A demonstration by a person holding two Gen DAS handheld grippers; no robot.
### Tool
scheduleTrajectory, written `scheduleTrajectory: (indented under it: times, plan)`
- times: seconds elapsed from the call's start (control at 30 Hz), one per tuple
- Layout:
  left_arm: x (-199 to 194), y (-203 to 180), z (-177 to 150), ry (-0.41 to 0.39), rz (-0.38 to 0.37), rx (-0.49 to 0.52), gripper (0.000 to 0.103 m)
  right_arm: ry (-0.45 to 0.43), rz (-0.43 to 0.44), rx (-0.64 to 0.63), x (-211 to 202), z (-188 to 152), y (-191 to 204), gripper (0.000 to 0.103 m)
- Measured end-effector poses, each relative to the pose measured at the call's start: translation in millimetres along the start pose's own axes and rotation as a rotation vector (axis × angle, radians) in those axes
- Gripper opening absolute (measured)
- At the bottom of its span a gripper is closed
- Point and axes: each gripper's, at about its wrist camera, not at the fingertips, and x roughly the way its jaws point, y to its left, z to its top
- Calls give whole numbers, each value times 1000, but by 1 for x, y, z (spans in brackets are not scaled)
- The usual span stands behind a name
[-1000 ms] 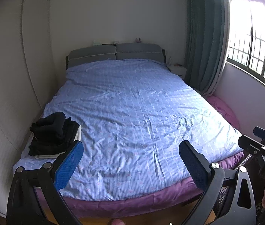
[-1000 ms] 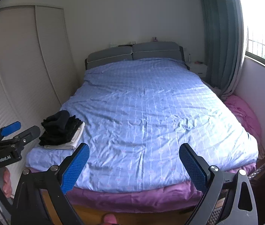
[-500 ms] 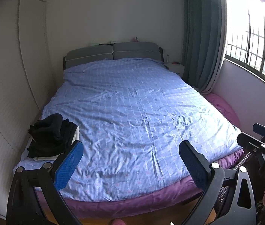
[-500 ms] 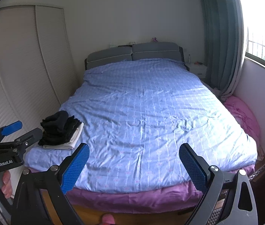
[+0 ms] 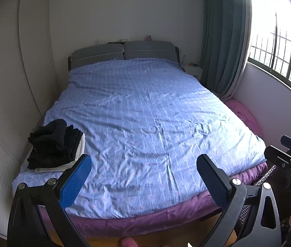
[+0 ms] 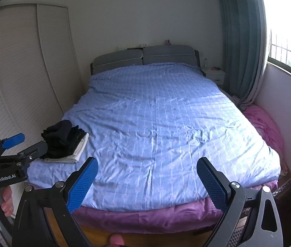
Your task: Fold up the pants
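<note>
Wide bed (image 5: 145,123) (image 6: 155,127) under a light-blue checked cover, faintly wrinkled, with a purple sheet (image 5: 145,220) (image 6: 145,216) showing along the near edge. Grey padded headboard (image 5: 122,52) (image 6: 143,56) against a plain white wall. Pale ribbed wardrobe doors (image 6: 32,72) on the left side; teal curtain (image 5: 223,37) (image 6: 242,41) and barred window (image 5: 279,47) on the right. Small white nightstand (image 6: 215,75) beside the curtain. Pink bundle of bedding (image 6: 267,127) between bed and window wall.

Pile of folded black pants (image 5: 52,144) (image 6: 63,140) lying on white folded cloth, at the near left corner of the bed.

Left tool (image 5: 143,181) with blue pads wide apart, holding nothing, above the foot of the bed. Right tool (image 6: 147,181) likewise spread apart, holding nothing.
</note>
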Motion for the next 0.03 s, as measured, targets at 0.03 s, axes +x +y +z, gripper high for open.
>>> scheduleTrajectory:
  times: [0.03]
  plan:
    - [1, 1, 0, 4, -2, -3, 103, 0, 0, 2, 1, 0, 1, 97]
